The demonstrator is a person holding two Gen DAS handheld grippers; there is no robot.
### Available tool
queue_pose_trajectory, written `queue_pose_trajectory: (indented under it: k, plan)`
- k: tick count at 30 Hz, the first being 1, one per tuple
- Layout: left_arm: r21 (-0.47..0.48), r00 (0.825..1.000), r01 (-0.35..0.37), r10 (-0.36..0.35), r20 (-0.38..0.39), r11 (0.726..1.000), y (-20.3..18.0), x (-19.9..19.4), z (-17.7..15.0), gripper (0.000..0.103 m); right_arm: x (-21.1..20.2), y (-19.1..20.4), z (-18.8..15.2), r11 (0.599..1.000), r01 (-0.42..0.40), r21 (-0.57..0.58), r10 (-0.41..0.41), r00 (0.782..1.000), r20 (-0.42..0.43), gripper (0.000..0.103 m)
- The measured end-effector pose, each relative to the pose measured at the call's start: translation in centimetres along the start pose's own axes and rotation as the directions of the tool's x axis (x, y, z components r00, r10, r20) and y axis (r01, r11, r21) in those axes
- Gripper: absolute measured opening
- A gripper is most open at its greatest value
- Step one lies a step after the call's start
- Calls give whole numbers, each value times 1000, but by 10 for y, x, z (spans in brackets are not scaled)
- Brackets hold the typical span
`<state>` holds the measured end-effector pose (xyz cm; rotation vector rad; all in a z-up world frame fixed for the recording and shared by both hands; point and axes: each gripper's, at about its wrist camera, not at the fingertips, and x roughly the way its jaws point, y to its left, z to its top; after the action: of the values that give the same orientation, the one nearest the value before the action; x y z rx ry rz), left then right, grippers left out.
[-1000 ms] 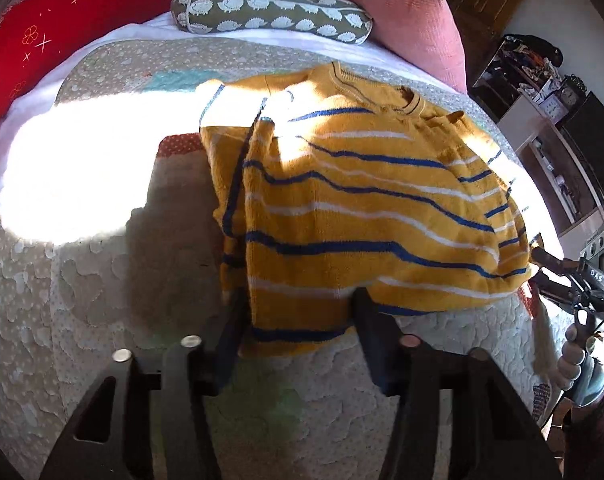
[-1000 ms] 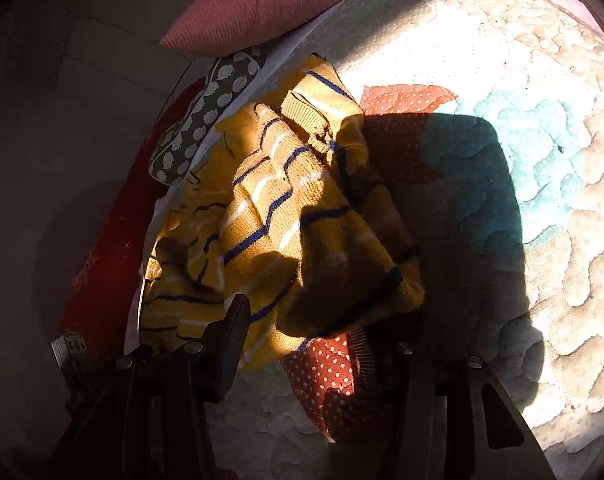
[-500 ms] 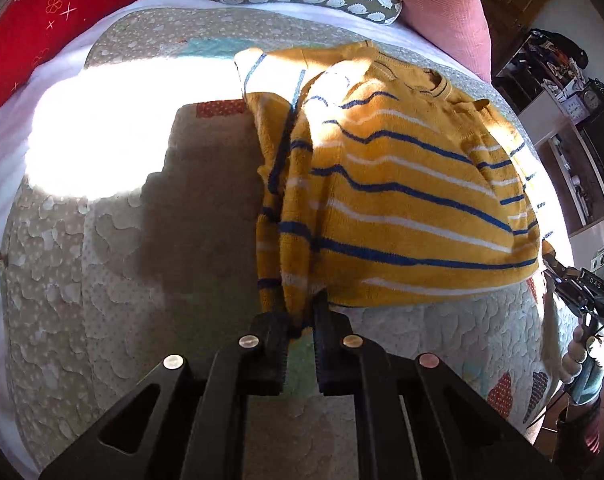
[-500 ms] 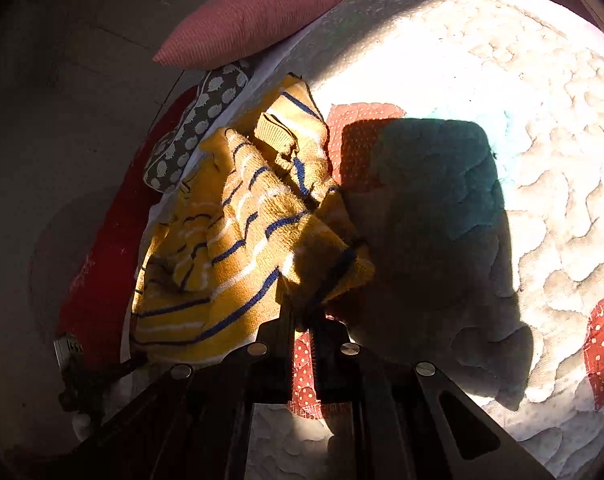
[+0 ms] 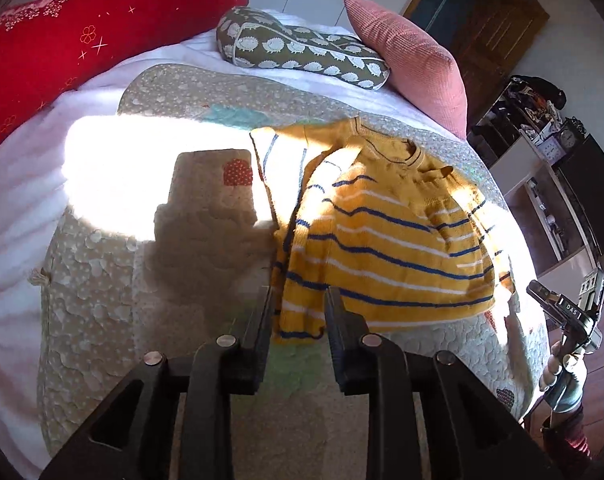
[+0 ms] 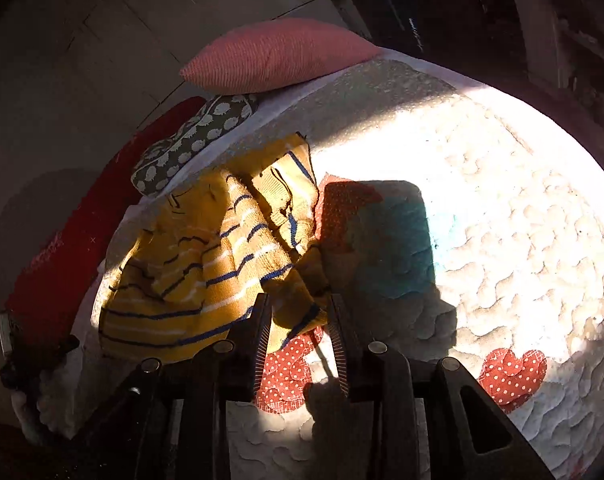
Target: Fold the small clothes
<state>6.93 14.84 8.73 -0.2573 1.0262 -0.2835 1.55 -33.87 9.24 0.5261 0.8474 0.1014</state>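
sweater: matt ribbed knit
quilt: stitched, puffy cloth
grippers: matt black plastic, shiny metal screws

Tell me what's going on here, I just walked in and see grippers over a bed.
A person is folding a small yellow striped sweater on a quilt, one handheld gripper per hand. The left gripper has its jaws parted around the sweater's near corner. The right gripper is likewise parted around the opposite hem corner. The sweater lies bunched, its fold unfinished.
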Motion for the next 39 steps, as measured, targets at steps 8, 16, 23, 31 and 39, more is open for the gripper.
queue_pose_trajectory:
  k: [8, 16, 23, 31, 39]
  plan:
    - [96, 996, -6, 15, -87, 995, -74, 102, 55, 49, 101, 58, 60, 984, -179, 8, 178, 970, -166, 43]
    - [-247, 996, -26, 4, -91, 969, 16, 140, 98, 44, 157, 9, 112, 971, -126, 202, 153, 980, -124, 42]
    - [-353, 993, 119, -117, 27, 928, 63, 74, 73, 52, 75, -33, 91, 942, -197, 271, 199, 980, 20, 55]
    - [-291, 996, 89, -88, 18, 953, 58, 41, -9, 77, 18, -69, -4, 938, -162, 305, 191, 979, -66, 59]
    - [-307, 984, 163, -178, -24, 938, 33, 62, -34, 79, 32, -36, -32, 918, -235, 319, 277, 957, -92, 61]
